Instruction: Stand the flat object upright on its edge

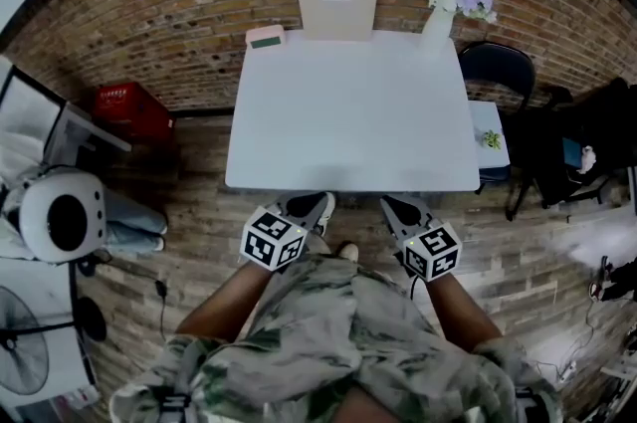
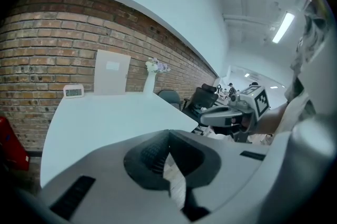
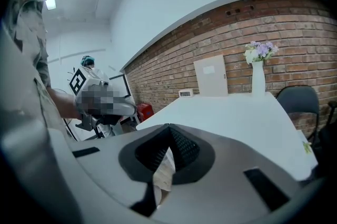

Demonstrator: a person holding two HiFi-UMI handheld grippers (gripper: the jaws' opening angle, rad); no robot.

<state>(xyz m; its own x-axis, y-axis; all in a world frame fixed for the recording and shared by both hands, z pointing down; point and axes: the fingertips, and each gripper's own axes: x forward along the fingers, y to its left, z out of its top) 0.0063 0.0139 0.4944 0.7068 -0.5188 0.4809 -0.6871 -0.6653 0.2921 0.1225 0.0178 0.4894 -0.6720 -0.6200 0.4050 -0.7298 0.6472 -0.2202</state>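
Observation:
The flat object is a pale beige board (image 1: 336,0) with a small white label. It stands upright on its edge at the far side of the white table (image 1: 348,122), against the brick wall, and shows as the board (image 2: 111,72) and the board (image 3: 211,76) in the two gripper views. My left gripper (image 1: 317,205) and right gripper (image 1: 396,206) hover side by side just off the table's near edge, far from the board. The left gripper (image 2: 168,136) and the right gripper (image 3: 169,130) both have their jaws shut with nothing between them.
A small pink clock (image 1: 266,37) sits left of the board and a white vase of flowers (image 1: 438,18) right of it. A dark chair (image 1: 498,68) stands at the table's right, a red crate (image 1: 129,107) on the floor at left, and a fan (image 1: 20,351) nearby.

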